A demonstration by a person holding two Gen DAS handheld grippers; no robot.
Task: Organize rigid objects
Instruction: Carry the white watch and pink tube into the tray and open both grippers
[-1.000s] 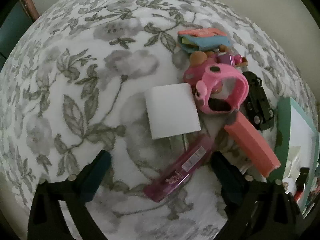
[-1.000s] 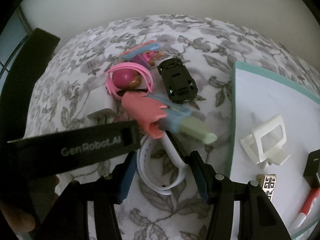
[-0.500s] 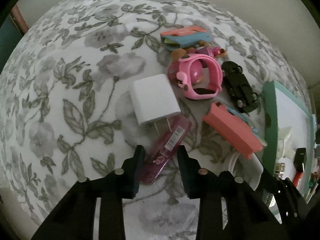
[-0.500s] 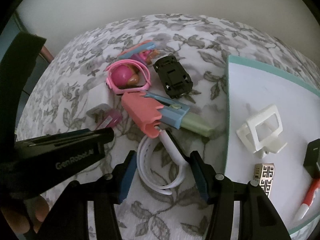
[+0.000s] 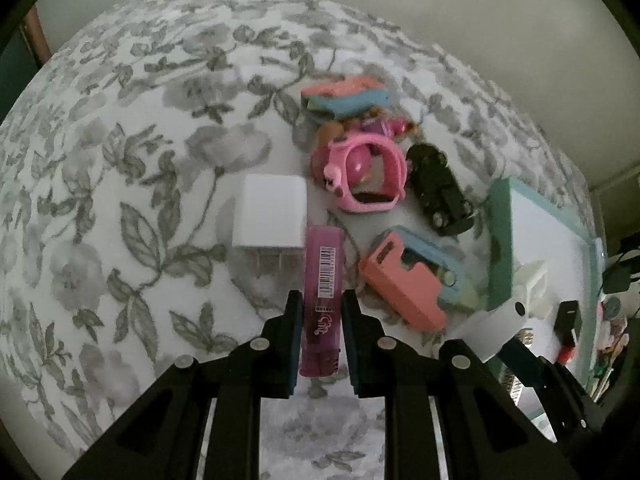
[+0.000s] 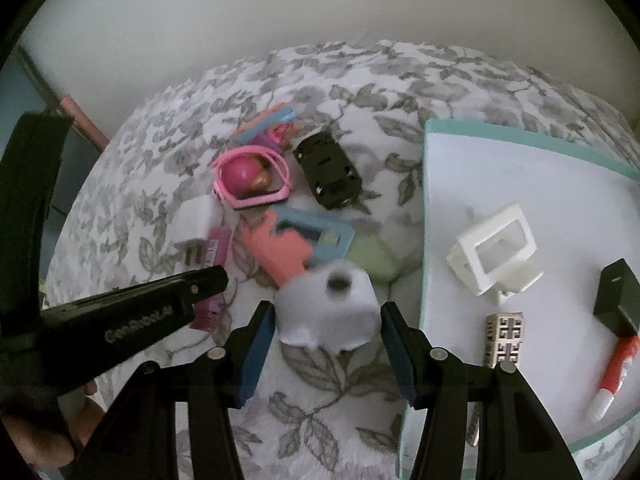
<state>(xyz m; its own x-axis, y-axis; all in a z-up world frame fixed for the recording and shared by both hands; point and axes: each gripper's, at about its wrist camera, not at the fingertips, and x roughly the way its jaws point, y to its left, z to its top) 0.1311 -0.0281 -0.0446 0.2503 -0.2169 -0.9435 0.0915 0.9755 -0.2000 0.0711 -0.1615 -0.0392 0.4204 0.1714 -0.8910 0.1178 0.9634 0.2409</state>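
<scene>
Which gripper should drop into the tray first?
Right. The right gripper holds the white band beside the tray; the left gripper, jaws on the purple lighter, sits farther from it.

White item [image 6: 328, 312] between the right gripper's [image 6: 327, 338] fingers: motion-blurred, identity not determinable; whether the pads touch it cannot be confirmed. Purple tube [image 6: 214, 276]: lower part hidden behind the left gripper's arm [image 6: 120, 320]. Charger [image 6: 194, 218] beyond that arm: prongs blurred. Tray [image 6: 520, 136] right of the right gripper: near corner cut off behind its finger. Tube print [image 5: 320, 328] between left fingers: illegible.
</scene>
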